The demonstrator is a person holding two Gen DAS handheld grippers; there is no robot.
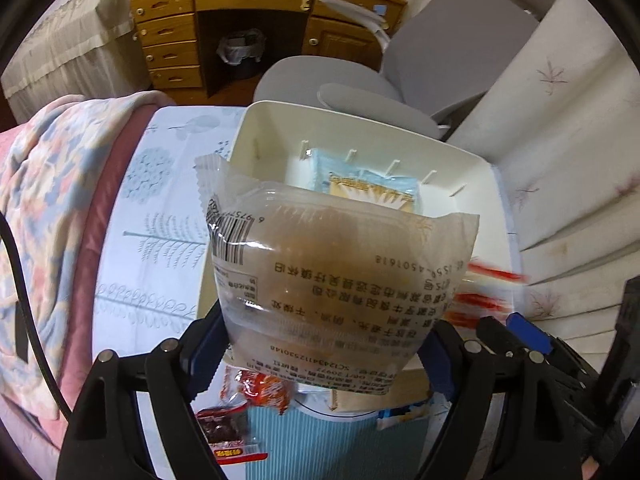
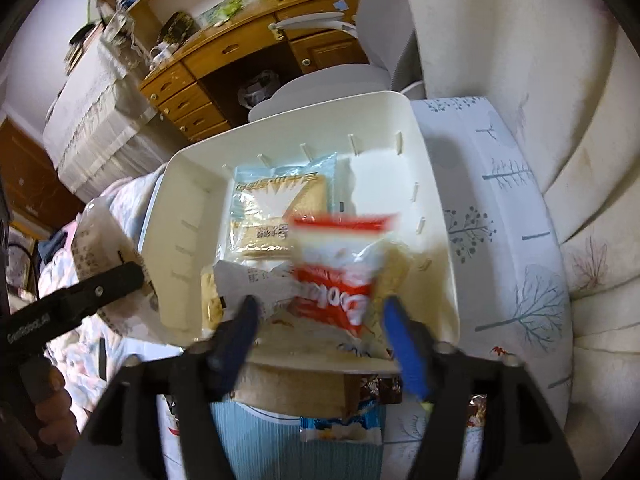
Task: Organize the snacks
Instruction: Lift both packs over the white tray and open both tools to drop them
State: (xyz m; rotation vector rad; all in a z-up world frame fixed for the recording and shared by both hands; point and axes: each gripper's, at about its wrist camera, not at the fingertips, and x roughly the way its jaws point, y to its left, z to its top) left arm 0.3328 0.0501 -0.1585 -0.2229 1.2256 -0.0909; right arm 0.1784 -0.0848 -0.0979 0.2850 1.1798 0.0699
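While pinching a clear bun pack (image 1: 340, 280) by its lower end in the jaws of the left gripper (image 1: 320, 356), holds it upright, print upside down, in front of the white bin (image 1: 360, 116). Seen from the right wrist, keeps that pack at the bin's left wall, outside it, under a black finger.

Shows the right gripper (image 2: 320, 320) with jaws spread, blue pads apart and pressing on nothing. Leaves a red-and-white pack (image 2: 340, 272), smeared by blur, just beyond those pads and over the bin's near end; cannot tell whether touching the floor of the bin.

Holds inside the bin a light-blue cracker pack (image 2: 280, 200) lying flat toward the far wall, and a white pack (image 2: 248, 280) nearer, partly under the red one.

Rests the bin on a counter (image 2: 500, 200) covered with a tree-print cloth. Leaves loose on the counter, just before the bin, a small red snack (image 1: 264, 390) and a dark one (image 1: 222, 424) beside a ribbed blue mat (image 1: 320, 448).

Places a flowered blanket (image 1: 48, 200) to the left, a grey chair (image 1: 440, 40) and a wooden desk (image 1: 240, 0) behind.
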